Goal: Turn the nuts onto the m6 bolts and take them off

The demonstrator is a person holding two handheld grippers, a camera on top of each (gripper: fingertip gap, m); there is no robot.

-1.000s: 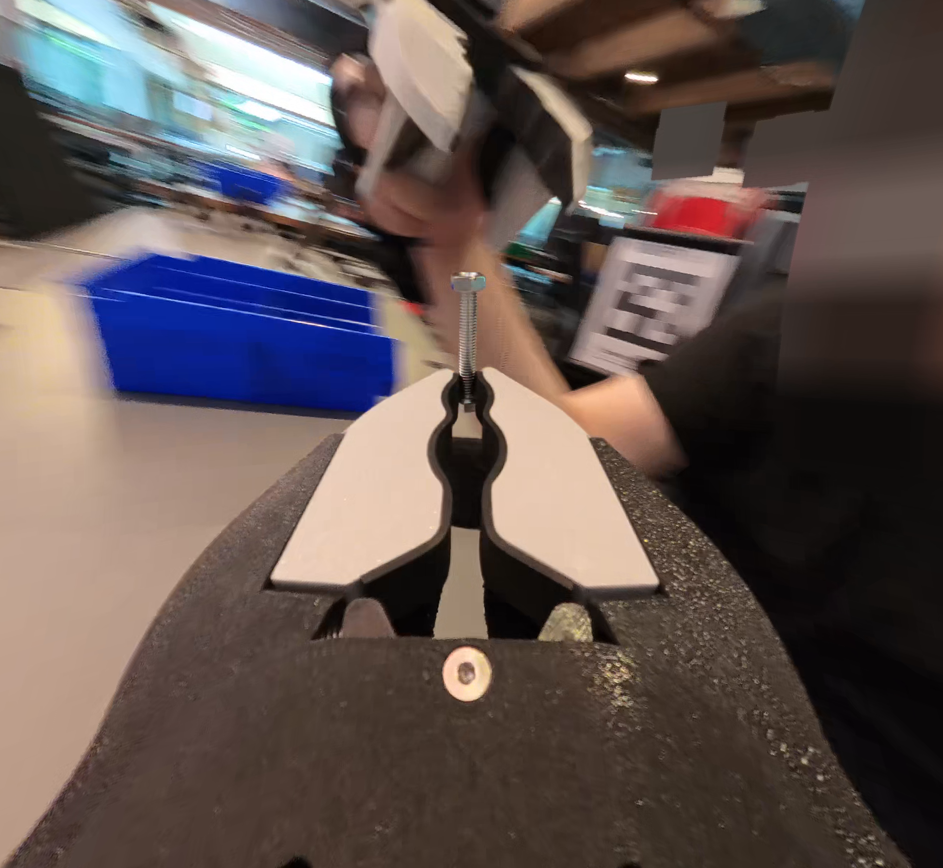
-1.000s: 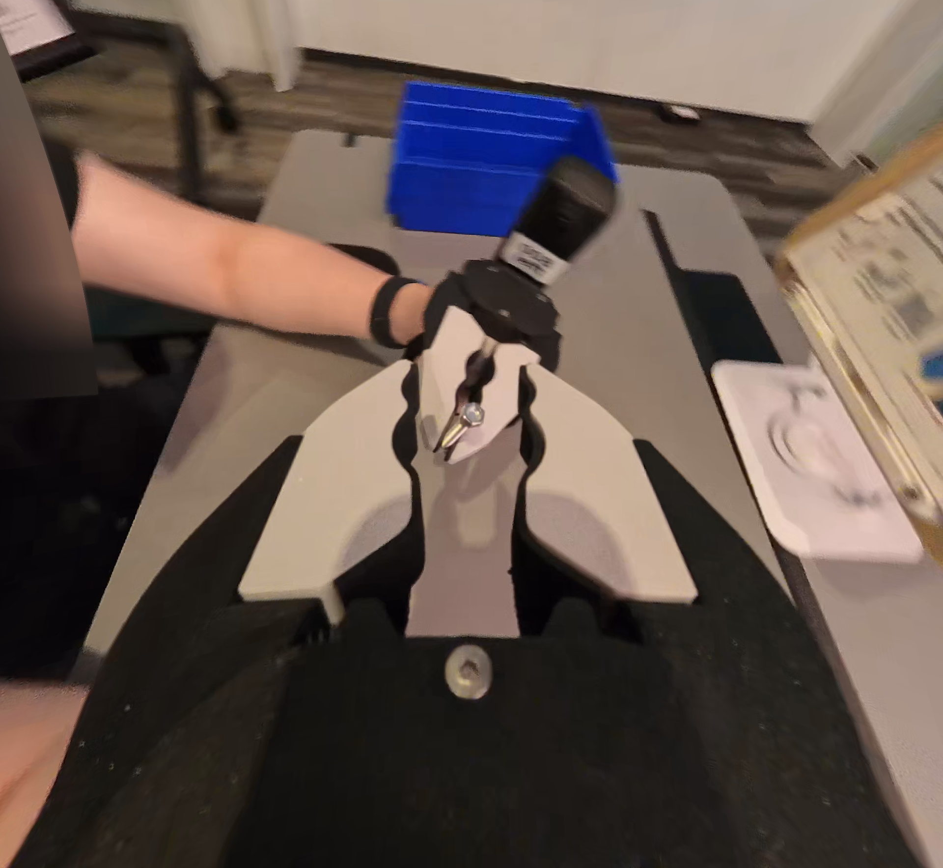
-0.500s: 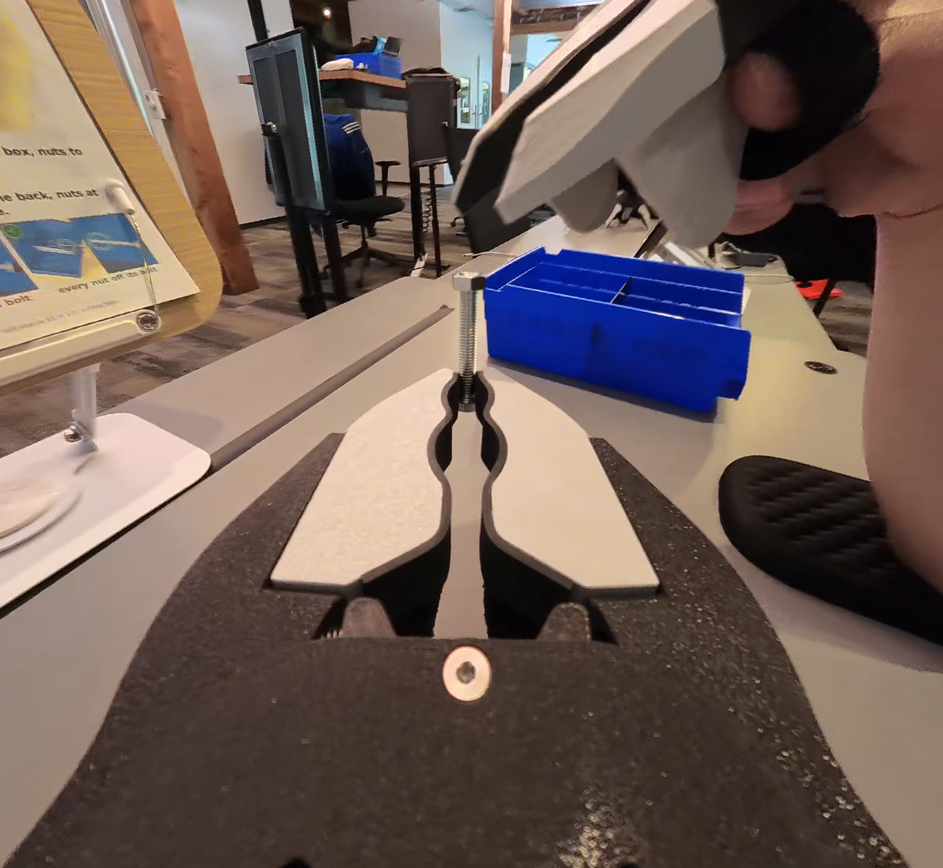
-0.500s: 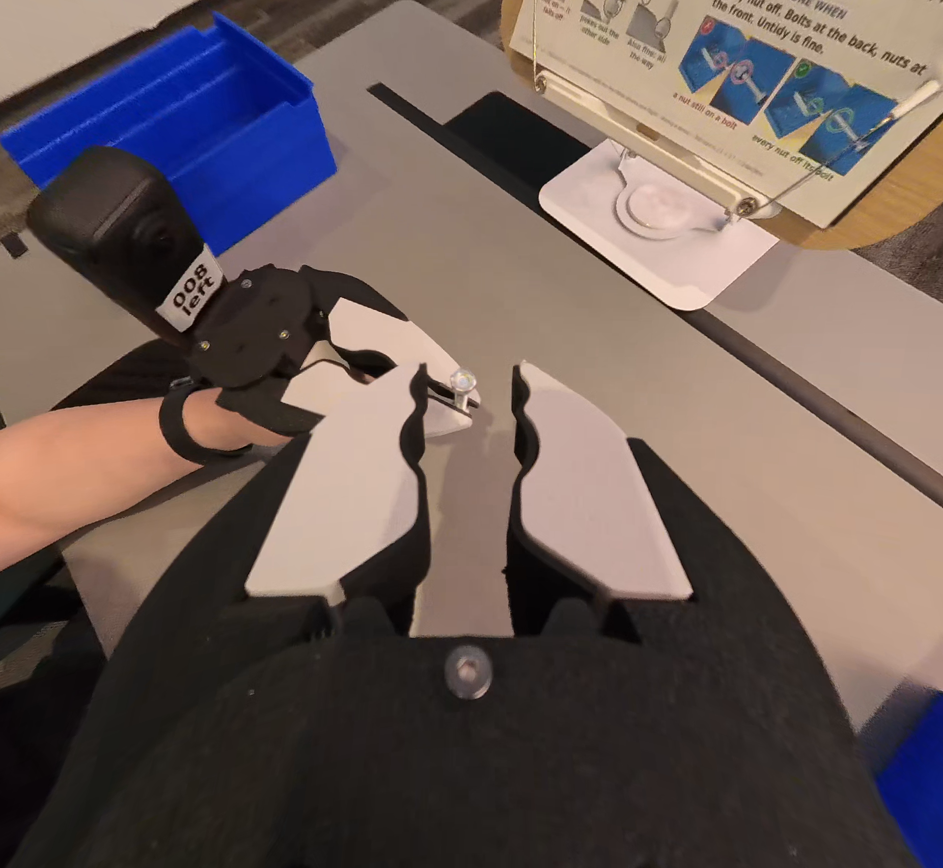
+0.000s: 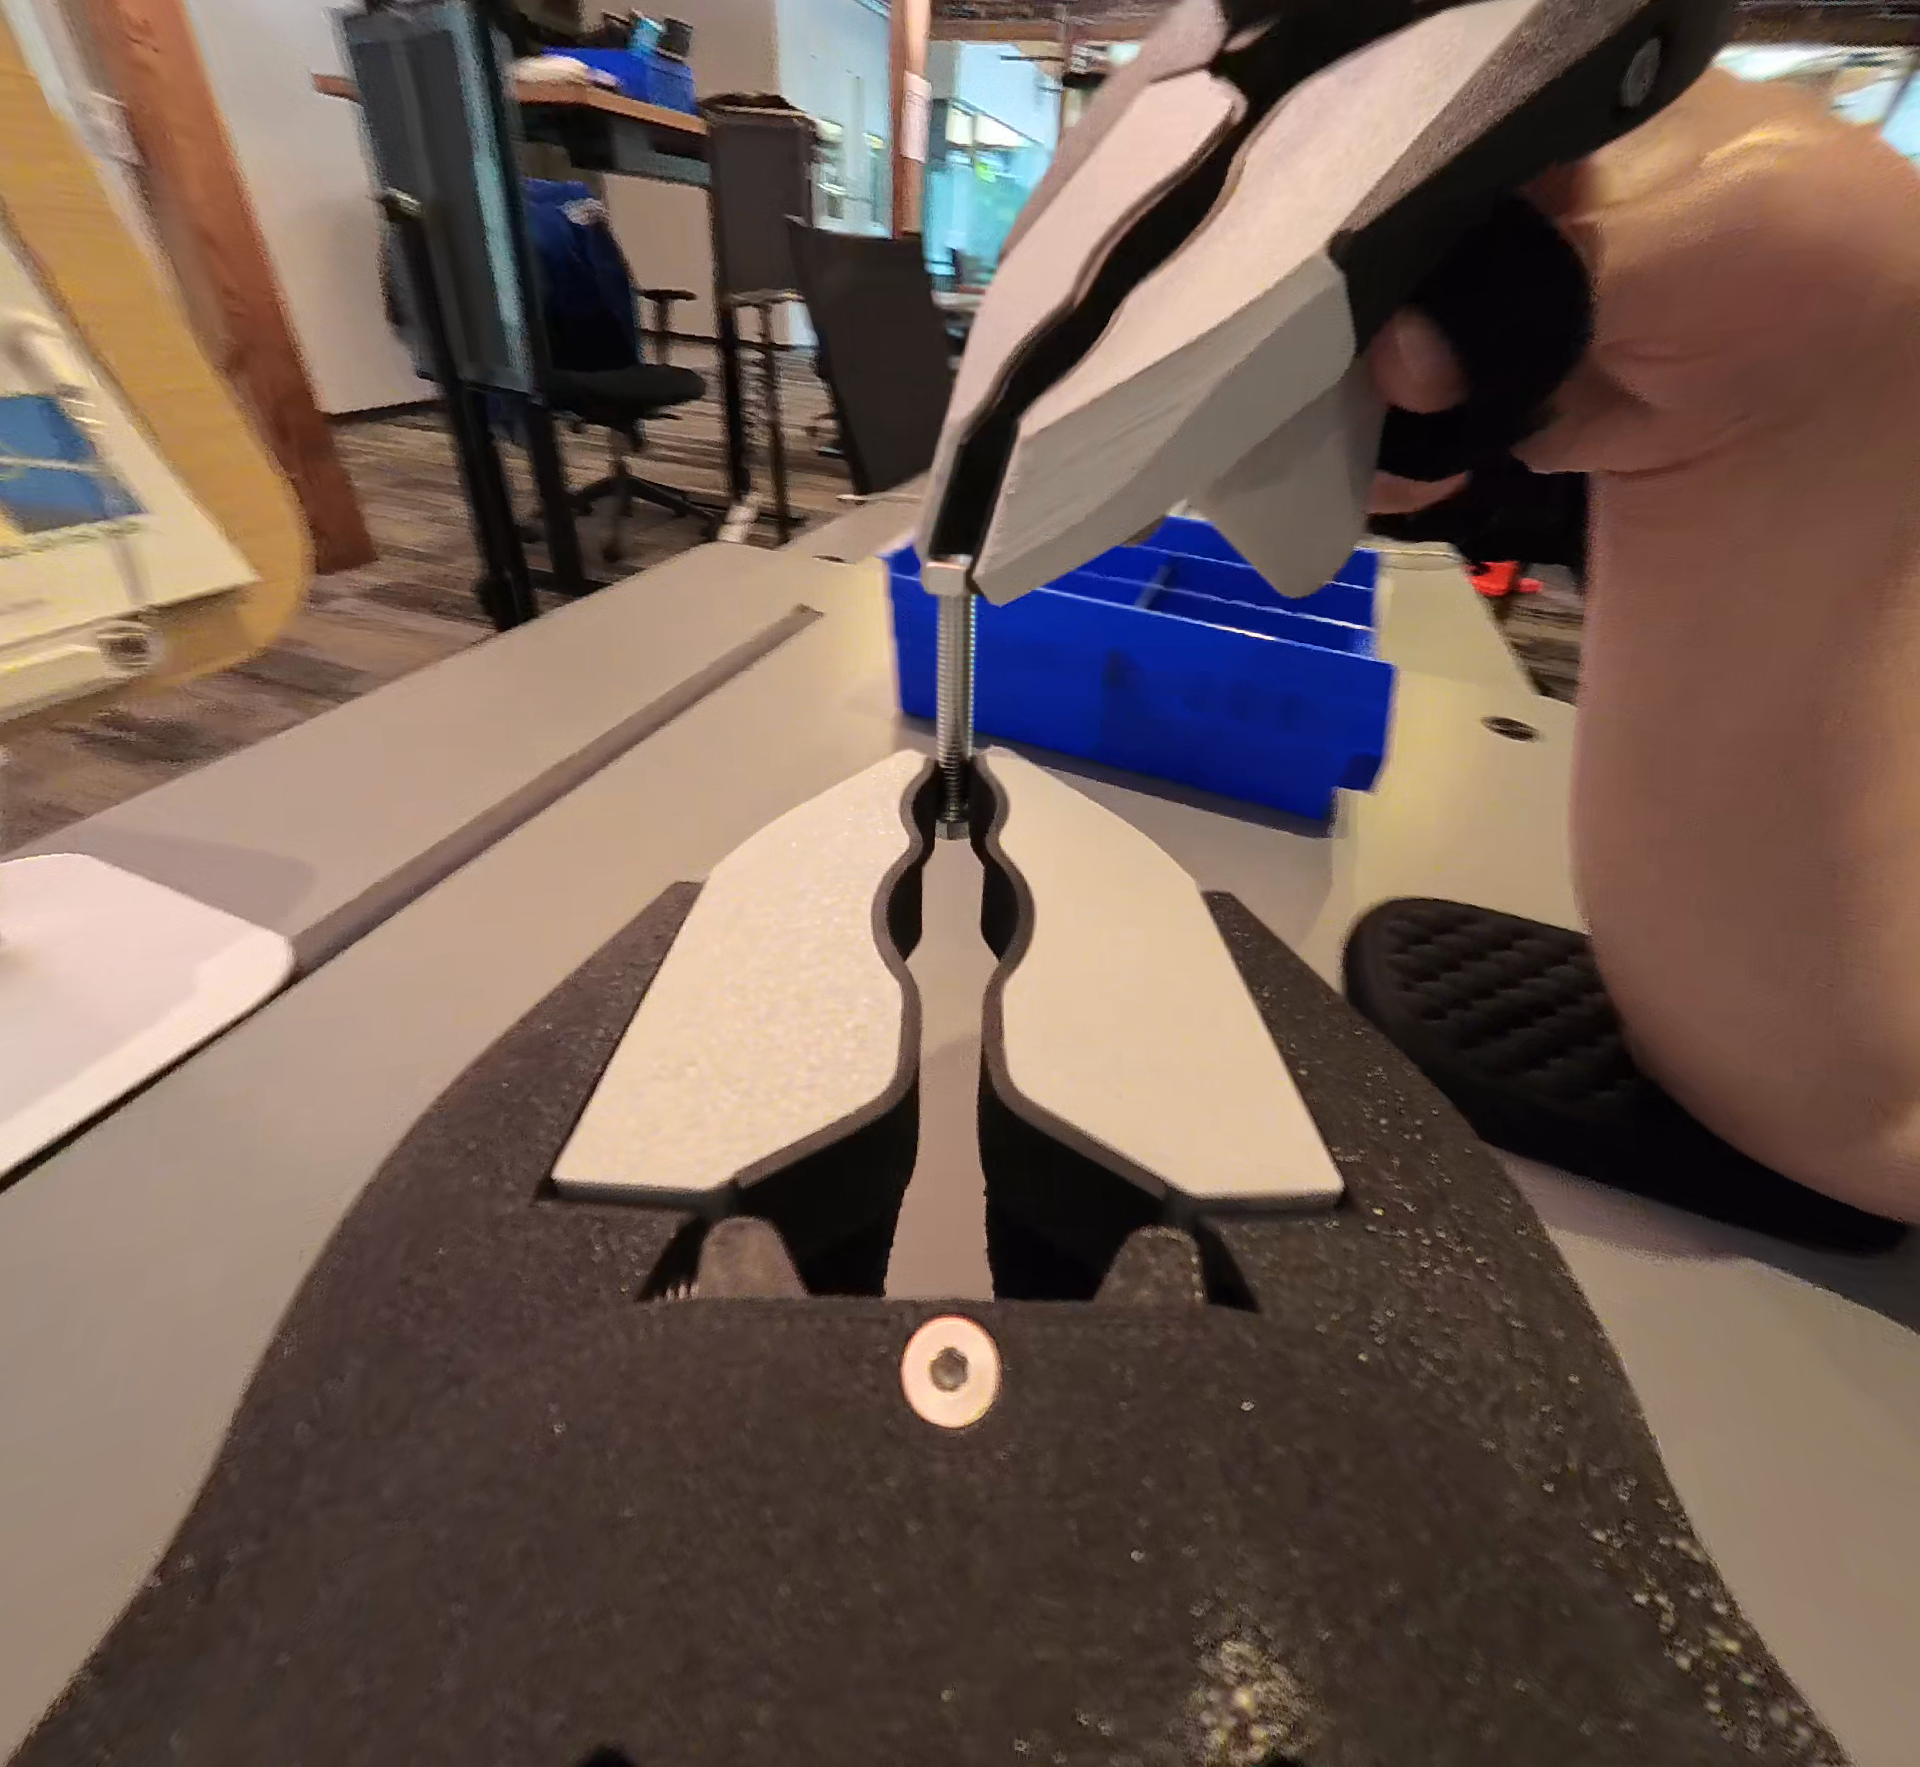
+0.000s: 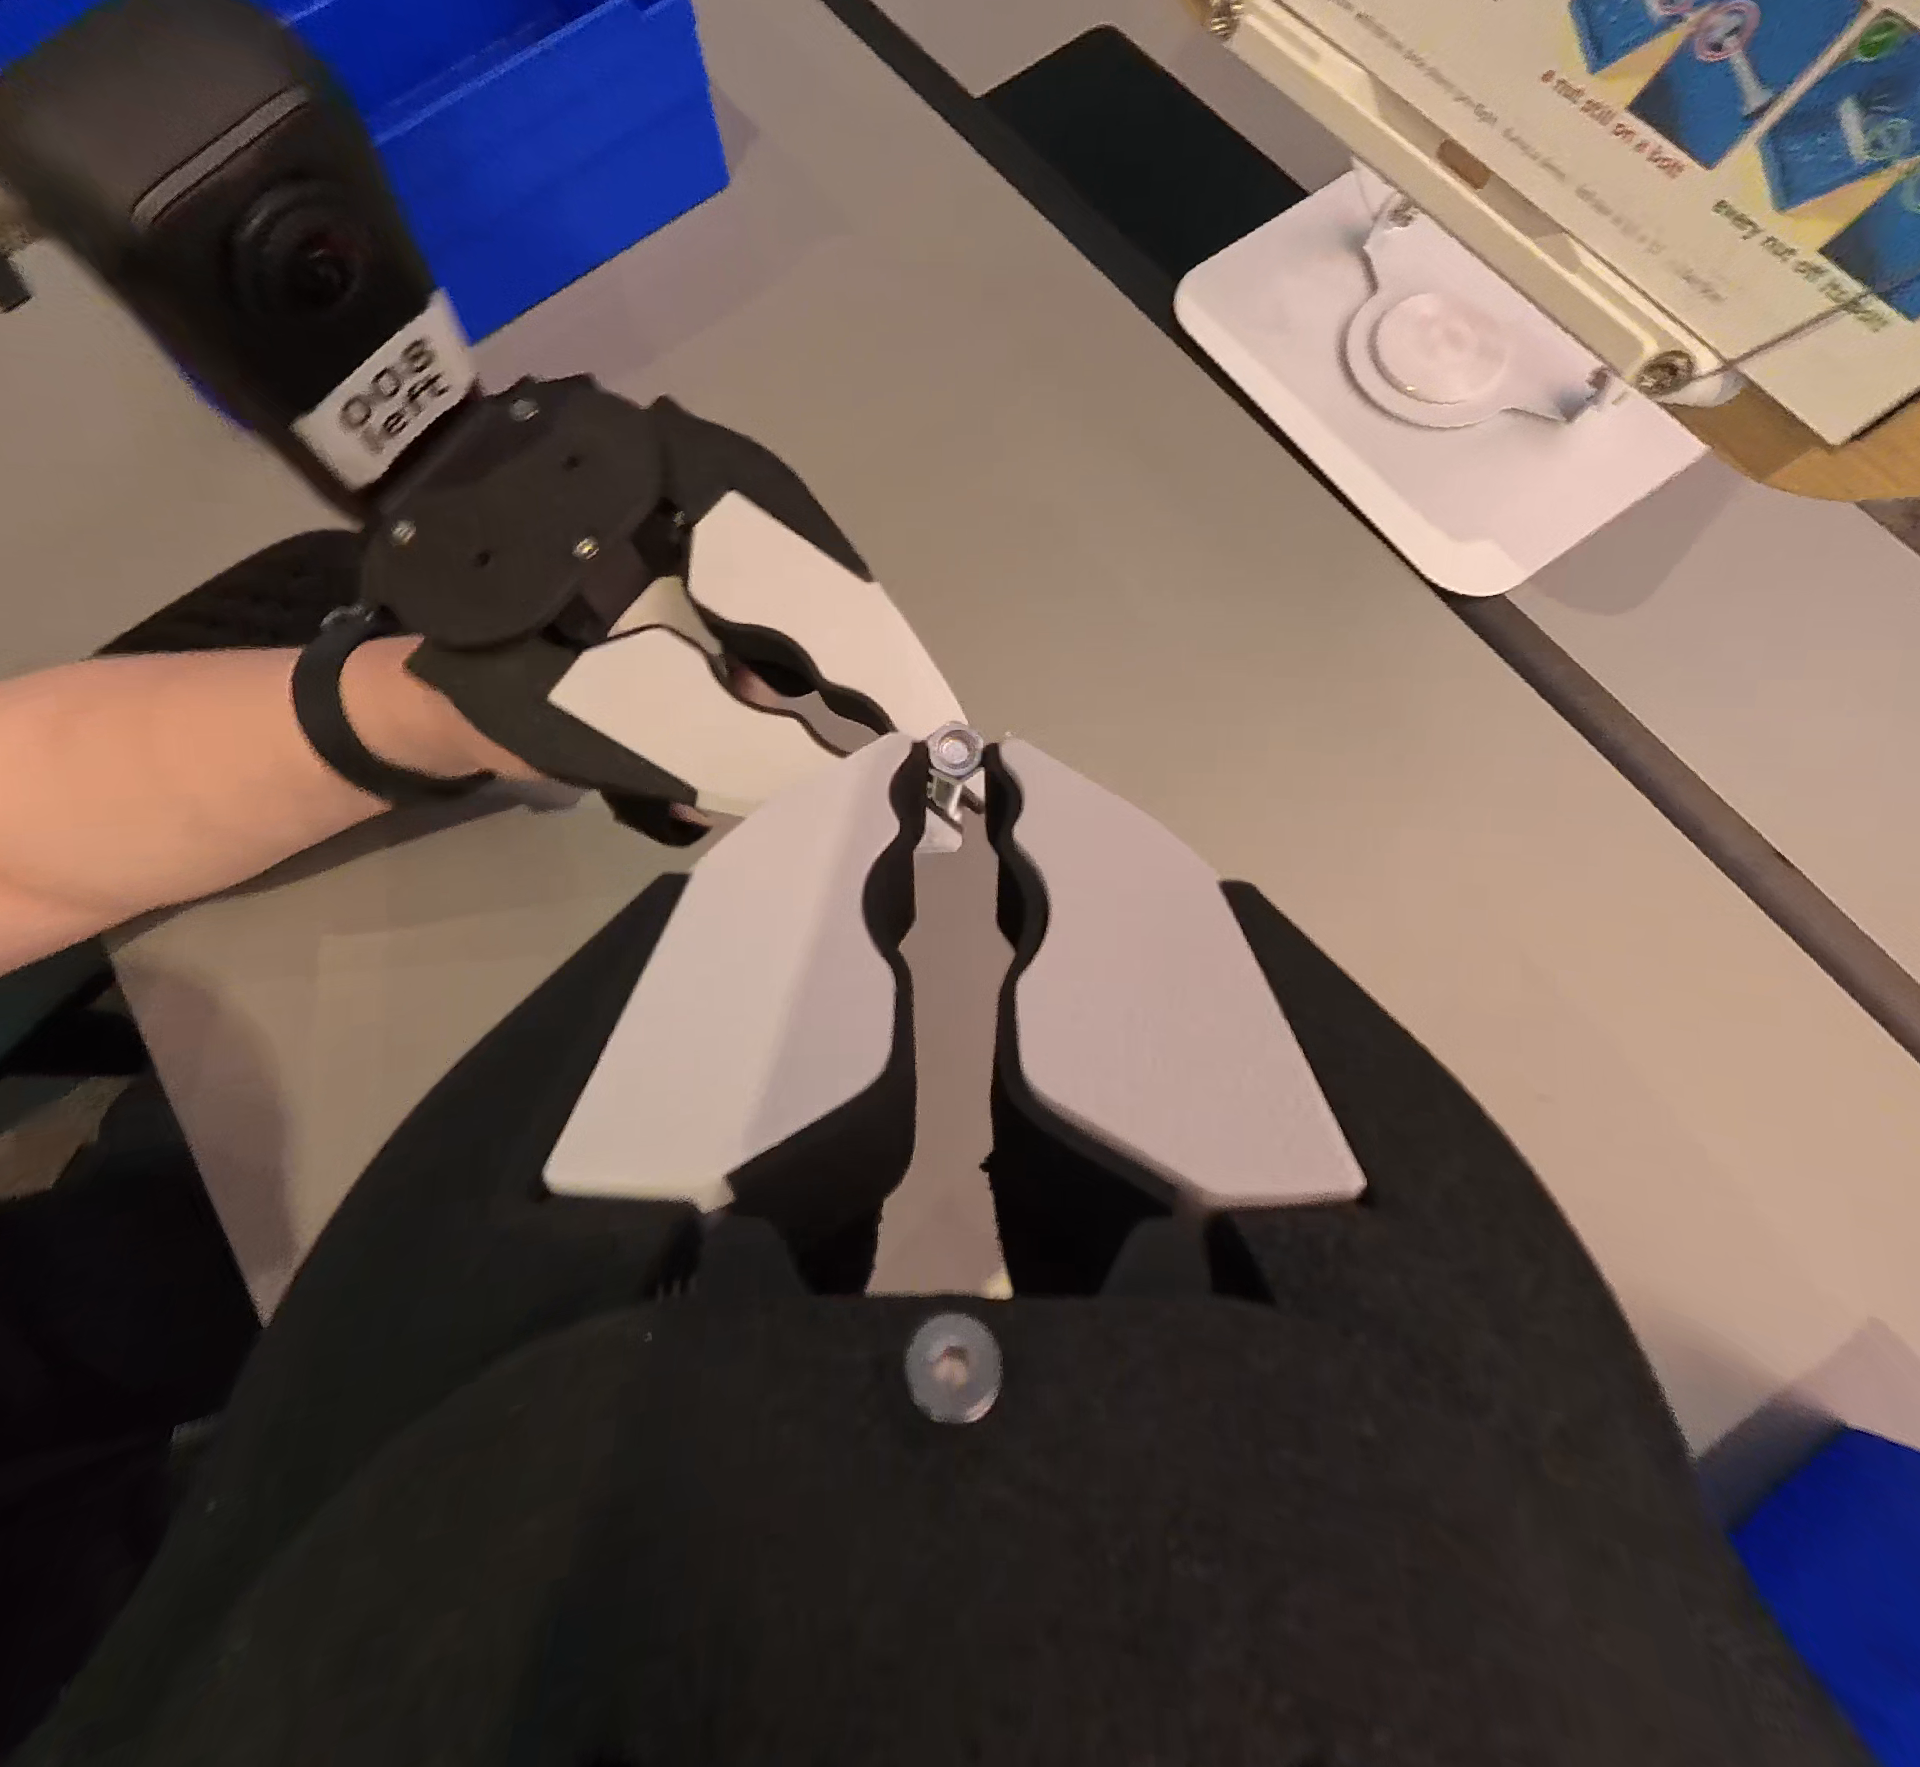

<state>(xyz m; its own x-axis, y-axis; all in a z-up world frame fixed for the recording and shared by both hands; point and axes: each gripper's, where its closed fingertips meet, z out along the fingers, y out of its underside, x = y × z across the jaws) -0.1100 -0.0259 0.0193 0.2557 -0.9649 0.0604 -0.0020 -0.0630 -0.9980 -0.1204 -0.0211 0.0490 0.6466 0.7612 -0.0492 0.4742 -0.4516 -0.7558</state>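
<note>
A silver M6 bolt (image 5: 954, 668) stands upright above the grey table. My left gripper (image 5: 954, 787) is shut on its lower threaded end. My right gripper (image 5: 961, 564) comes down from the upper right onto the bolt's top. In the right wrist view, my right gripper (image 6: 954, 767) is shut on the hex piece at the bolt's top (image 6: 954, 747). I cannot tell whether that piece is the bolt head or a nut. The left gripper (image 6: 904, 735) reaches in from the left, level with the table.
A blue divided bin (image 5: 1143, 678) stands behind the bolt and also shows in the right wrist view (image 6: 468, 55). An instruction board on a white stand (image 6: 1455, 429) is at the right. A black mat (image 5: 1507, 1011) lies under the forearm. Another blue bin (image 6: 1849, 1551) is at the near right. My two grippers' fingertips are within a few centimetres of each other.
My right gripper was open beside the bolt; it has moved over the bolt's top and shut on it. My left gripper has kept its hold and settled level.
</note>
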